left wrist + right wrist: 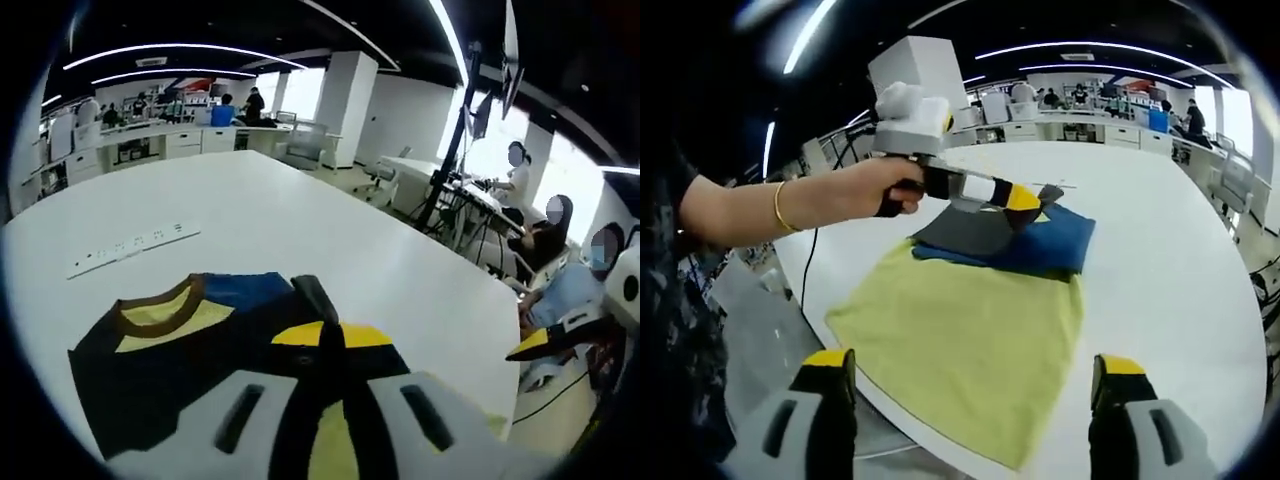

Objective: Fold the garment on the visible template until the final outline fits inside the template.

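Two grippers work over a white table (1180, 250) where the garment (970, 330) lies near the edge, its yellow lower part spread flat and its dark and blue upper part folded back on itself. In the right gripper view, a hand (890, 185) with a gold bangle (780, 208) holds the left gripper (1035, 205), whose jaws are pinched on a dark flap of the garment, lifted off the blue layer. The right gripper (975, 385) hovers above the yellow hem, jaws spread wide and empty. In the left gripper view, a white power strip (135, 247) lies beyond the brown-trimmed collar (165, 310).
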Motion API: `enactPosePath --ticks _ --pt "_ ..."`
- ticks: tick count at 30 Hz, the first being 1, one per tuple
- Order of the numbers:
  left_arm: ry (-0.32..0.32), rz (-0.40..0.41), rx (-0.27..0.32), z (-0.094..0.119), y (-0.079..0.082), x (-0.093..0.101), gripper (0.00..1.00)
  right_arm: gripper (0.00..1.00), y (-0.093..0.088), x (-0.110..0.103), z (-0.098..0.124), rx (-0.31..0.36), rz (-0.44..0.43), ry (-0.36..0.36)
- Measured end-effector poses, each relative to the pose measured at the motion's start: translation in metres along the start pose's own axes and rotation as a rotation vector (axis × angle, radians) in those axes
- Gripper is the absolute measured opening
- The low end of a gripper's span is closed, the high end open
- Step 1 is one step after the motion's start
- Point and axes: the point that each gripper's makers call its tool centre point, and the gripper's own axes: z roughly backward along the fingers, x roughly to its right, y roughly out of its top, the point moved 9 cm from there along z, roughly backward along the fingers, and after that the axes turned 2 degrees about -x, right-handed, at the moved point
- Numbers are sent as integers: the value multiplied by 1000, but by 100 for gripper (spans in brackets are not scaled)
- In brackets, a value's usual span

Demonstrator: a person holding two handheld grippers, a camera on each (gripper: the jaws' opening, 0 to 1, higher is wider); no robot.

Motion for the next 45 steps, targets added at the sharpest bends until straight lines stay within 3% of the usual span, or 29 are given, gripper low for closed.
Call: enactPosePath --ticks 4,7,10,12,14,16,22,29,37,45 --pt "-6 9 -10 -5 -7 -1 2 99 -1 0 -1 -2 -4 2" --pt "-48 62 -11 -12 -14 1 2 99 -2 1 -1 -3 -4 -2" --pt "-72 57 -14 -15 -18 3 2 99 -3 3 0 -5 -5 -6" --pt "-76 15 -22 -15 -20 5 8 99 -3 4 0 -2 -8 -8" --pt "-75 -7 -19 -14 -21 7 22 99 -3 5 -1 -2 -12 -10" --pt "-82 -15 -15 -10 -22 6 26 99 -2 6 -3 1 -12 -11" --pt "-38 -41 8 1 -21 -10 42 99 3 9 -8 18 -10 -5" --pt "19 -90 57 16 -18 -23 71 99 9 15 -15 23 11 -7" --pt "76 -143 66 41 -18 -42 77 99 14 24 -22 34 19 -25" --pt "154 -149 67 71 -26 -73 76 98 18 30 -27 54 13 -45"
